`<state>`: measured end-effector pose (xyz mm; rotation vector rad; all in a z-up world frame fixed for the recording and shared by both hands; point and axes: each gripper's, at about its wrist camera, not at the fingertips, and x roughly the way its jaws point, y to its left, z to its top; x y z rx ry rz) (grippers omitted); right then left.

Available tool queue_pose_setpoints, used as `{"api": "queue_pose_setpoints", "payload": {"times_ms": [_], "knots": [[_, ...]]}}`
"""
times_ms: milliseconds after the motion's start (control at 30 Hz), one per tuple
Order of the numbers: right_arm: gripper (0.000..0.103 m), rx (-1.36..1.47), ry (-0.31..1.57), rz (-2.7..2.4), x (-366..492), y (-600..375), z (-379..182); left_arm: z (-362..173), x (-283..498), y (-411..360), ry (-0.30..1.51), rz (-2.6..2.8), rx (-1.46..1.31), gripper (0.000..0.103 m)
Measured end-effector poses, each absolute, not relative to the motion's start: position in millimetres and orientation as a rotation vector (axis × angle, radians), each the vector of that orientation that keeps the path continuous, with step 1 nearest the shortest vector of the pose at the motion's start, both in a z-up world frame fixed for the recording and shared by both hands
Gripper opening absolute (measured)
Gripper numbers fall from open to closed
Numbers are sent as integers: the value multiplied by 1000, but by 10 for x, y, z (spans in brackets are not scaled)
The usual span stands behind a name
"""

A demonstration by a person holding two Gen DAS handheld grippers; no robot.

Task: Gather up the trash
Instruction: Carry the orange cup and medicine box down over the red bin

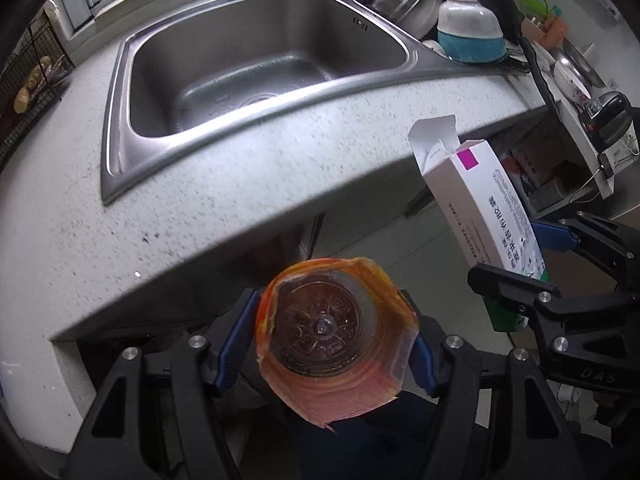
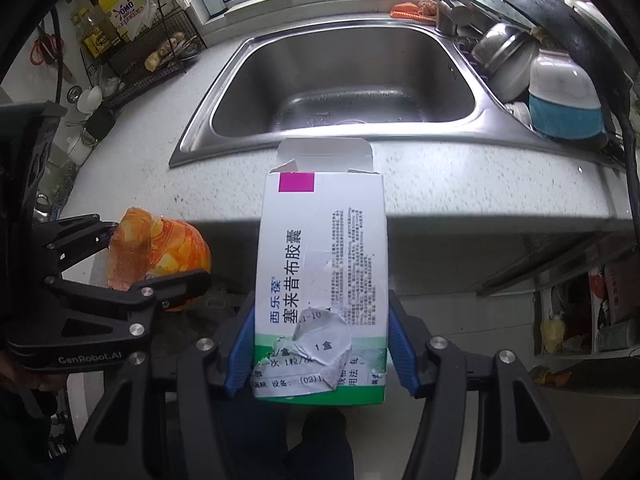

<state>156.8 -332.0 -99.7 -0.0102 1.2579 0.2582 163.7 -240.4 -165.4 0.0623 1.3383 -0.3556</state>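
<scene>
Now both my grippers carry trash, just off the near edge of the speckled countertop [image 1: 224,184]. My left gripper [image 1: 336,344] clamps an orange-wrapped plastic bottle [image 1: 336,340], its long axis pointing straight ahead from the fingers. To its right, my right gripper [image 2: 320,356] clamps an opened white medicine box [image 2: 324,264], long axis also running forward. The steel sink [image 2: 344,76] lies beyond. No bin is visible.
</scene>
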Motion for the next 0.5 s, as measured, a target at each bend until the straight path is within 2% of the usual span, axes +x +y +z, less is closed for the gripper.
{"api": "queue_pose_setpoints", "payload": {"times_ms": [200, 500], "knots": [[56, -5, 1329, 230, 1411, -3454, -1521, -2158, 1549, -2520, 1389, -352, 58, 65], [56, -8, 1383, 207, 1234, -3590, -2529, -3328, 1505, -2596, 1431, -370, 69, 65]]}}
